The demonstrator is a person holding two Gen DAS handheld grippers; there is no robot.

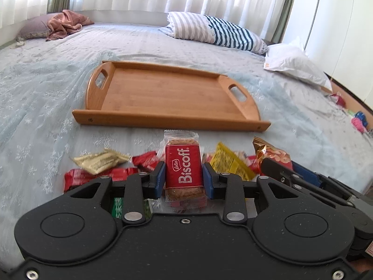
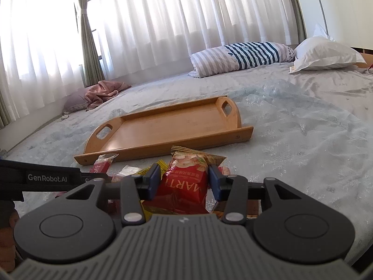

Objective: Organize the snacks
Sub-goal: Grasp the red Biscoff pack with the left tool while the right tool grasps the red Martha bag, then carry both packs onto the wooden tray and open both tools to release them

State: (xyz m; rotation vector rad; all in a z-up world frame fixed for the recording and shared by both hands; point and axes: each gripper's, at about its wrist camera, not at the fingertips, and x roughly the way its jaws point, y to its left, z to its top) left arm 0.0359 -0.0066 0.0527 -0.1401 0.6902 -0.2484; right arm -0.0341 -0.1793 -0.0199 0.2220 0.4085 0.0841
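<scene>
On the bed (image 1: 46,88), left to right: the left tool (image 1: 184,177) is closed on a Biscoff pack (image 1: 183,172); the right tool (image 2: 184,182) is closed on a red nut bag (image 2: 184,186). Loose snacks (image 1: 102,163) lie in a pile before the tray (image 1: 163,93), which holds nothing. Judged progress: first picks only; all placements remain.

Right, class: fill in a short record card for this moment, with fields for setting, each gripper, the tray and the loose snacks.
setting: bed with a wooden tray lying on it
left gripper: shut on Biscoff packet
right gripper: shut on red nut packet
tray contents: no snacks in it
loose snacks: pile on the bed in front of the tray, including yellow packet and cream packet
</scene>
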